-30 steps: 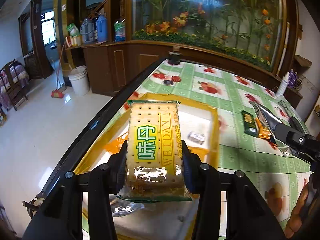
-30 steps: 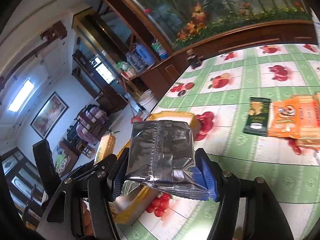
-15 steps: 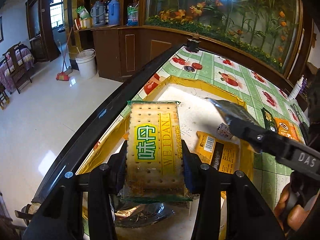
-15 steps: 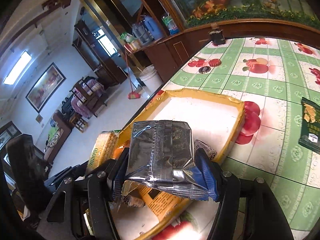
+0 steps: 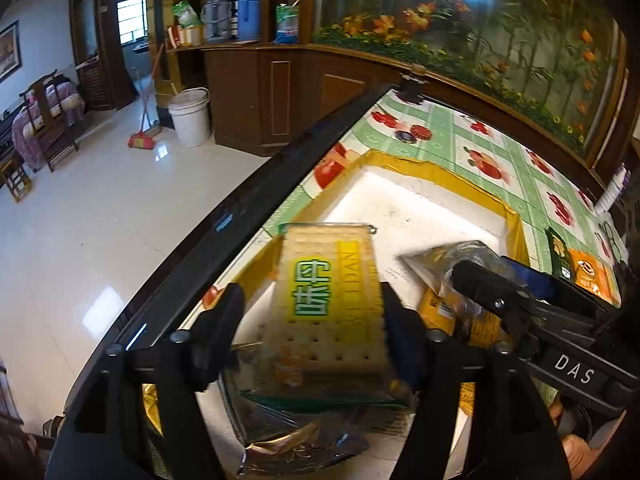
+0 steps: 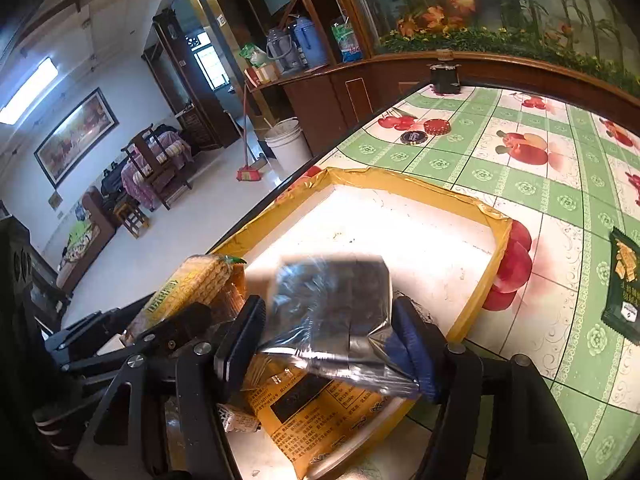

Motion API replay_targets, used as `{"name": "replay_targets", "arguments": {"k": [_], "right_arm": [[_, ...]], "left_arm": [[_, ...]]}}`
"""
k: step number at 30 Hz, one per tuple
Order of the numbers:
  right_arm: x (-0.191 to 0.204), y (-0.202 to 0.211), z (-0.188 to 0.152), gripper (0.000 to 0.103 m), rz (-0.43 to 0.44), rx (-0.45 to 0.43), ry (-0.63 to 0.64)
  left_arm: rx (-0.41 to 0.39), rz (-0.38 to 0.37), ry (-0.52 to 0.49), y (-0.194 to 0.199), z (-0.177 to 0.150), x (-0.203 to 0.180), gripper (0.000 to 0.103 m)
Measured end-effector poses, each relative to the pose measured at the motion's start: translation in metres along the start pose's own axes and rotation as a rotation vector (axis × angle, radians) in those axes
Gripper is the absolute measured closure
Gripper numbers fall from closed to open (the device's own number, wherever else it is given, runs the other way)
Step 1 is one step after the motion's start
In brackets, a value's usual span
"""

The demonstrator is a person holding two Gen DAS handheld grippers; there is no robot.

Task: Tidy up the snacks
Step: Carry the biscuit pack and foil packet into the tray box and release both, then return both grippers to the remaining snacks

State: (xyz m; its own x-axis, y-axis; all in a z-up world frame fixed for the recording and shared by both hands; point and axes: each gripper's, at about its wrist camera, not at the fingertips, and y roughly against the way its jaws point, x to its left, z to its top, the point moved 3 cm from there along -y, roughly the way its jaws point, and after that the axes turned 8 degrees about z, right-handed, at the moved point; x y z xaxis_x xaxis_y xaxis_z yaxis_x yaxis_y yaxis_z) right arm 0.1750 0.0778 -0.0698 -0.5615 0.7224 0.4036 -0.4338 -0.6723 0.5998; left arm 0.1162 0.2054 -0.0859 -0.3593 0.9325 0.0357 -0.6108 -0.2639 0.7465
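My left gripper [image 5: 312, 312] is open: its left finger stands off the biscuit pack [image 5: 328, 296] with the green label, which tilts over the yellow-rimmed white tray [image 5: 424, 168]. My right gripper [image 6: 328, 316] is open too, with a gap at its left finger; the silver foil packet [image 6: 332, 304] sits blurred between the fingers above the tray [image 6: 404, 188]. In the left wrist view the right gripper [image 5: 516, 296] and foil packet [image 5: 452, 256] are just right of the biscuits. The biscuit pack also shows in the right wrist view [image 6: 192, 284].
A yellow snack bag [image 6: 316, 412] and a small wrapped sweet [image 6: 236, 420] lie in the tray. A dark green packet [image 6: 624, 284] and an orange packet [image 5: 592, 276] lie on the fruit-pattern tablecloth to the right. The table's dark edge [image 5: 248, 208] runs along the left.
Both grippers have moved lower over the tray. Both have opened, and the biscuit pack and the foil packet have come loose and tilted.
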Motion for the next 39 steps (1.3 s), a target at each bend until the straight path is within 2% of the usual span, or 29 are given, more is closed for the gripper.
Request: {"name": "replay_targets", "arguments": {"k": [2,6,8,9,16,22,31,39], "right_arm": [[0.0,0.001,-0.001,0.036,-0.024,0.0,0.017],[-0.001,0.008,-0.002,0.031,-0.019,-0.009,0.011],[-0.003,0.018,-0.001,0.022,-0.019,-0.024,-0.007],[-0.005,0.022,0.0,0.021,-0.018,-0.034,-0.017],[-0.035,0.081,-0.004,0.017,-0.04,-0.129,-0.105],[-0.082,0.129,-0.021,0.017,-0.096,-0.192,-0.211],[-0.134,0.177,-0.059,0.016,-0.16,-0.233,-0.325],[-0.177,0.216,-0.086,0.016,-0.257,-0.26,-0.392]], "left_arm": [[0.008,0.0,0.007,-0.001,-0.001,0.003,0.026],[0.034,-0.01,0.02,0.001,-0.002,0.005,0.025],[0.035,0.005,0.009,0.004,-0.002,0.004,0.023],[0.034,0.01,0.003,0.005,-0.001,0.003,0.023],[-0.048,0.014,-0.041,0.033,0.003,-0.012,0.022],[-0.059,-0.025,-0.092,0.044,0.002,-0.038,0.019],[-0.051,-0.09,-0.144,0.057,-0.005,-0.071,0.02],[-0.012,-0.19,-0.247,0.059,-0.022,-0.133,0.02]]}}
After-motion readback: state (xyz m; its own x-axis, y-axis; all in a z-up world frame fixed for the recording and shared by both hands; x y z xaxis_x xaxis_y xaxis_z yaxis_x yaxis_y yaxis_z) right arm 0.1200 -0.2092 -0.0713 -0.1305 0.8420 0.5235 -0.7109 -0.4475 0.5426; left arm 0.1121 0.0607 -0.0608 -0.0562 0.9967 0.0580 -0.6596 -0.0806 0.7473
